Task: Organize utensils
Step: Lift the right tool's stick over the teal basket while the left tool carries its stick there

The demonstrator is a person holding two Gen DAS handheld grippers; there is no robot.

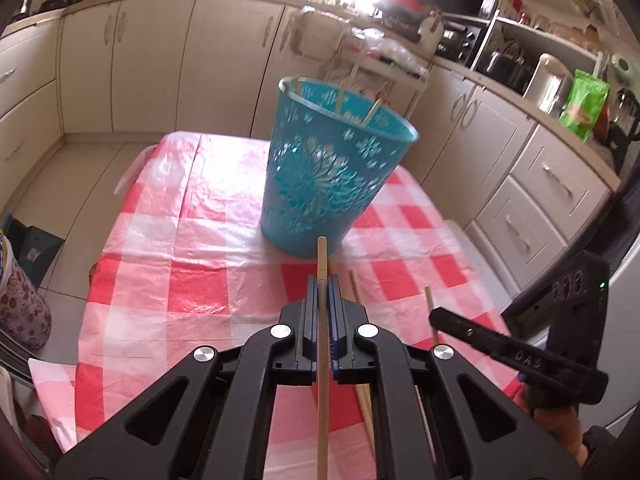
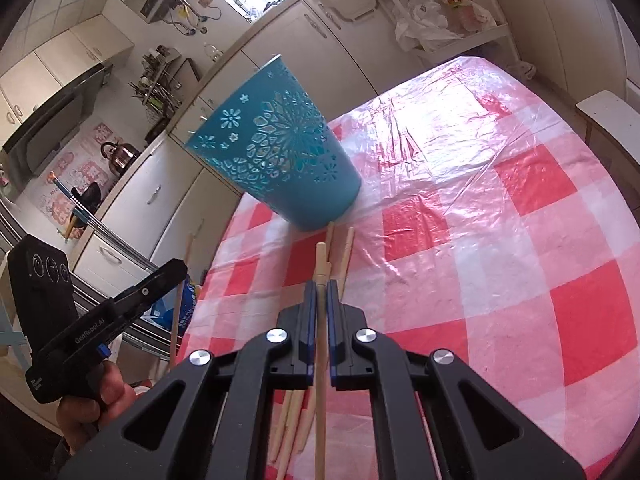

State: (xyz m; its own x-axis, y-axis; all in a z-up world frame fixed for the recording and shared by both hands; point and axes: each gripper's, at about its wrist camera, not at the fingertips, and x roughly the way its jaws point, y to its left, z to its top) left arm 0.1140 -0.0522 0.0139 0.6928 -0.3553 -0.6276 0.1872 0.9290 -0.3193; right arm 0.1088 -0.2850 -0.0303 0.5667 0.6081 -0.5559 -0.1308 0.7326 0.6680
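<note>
A blue perforated basket (image 1: 324, 168) stands on the red-and-white checked tablecloth (image 1: 168, 248), with several wooden chopsticks (image 1: 372, 114) leaning inside it. My left gripper (image 1: 322, 280) is shut on a wooden chopstick (image 1: 321, 260) that points toward the basket's base. My right gripper (image 2: 321, 286) is shut on another wooden chopstick (image 2: 320, 256), held just short of the basket (image 2: 276, 152). Several loose chopsticks (image 2: 346, 252) lie on the cloth under the right gripper; some also show in the left wrist view (image 1: 356, 292). The right gripper's body (image 1: 516, 356) is at the lower right of the left wrist view.
Cream kitchen cabinets (image 1: 160, 64) and counters with appliances surround the table. A white wire rack (image 2: 452, 4) with bags stands beyond the table's far edge. The left gripper's body (image 2: 100, 320) is at the lower left of the right wrist view.
</note>
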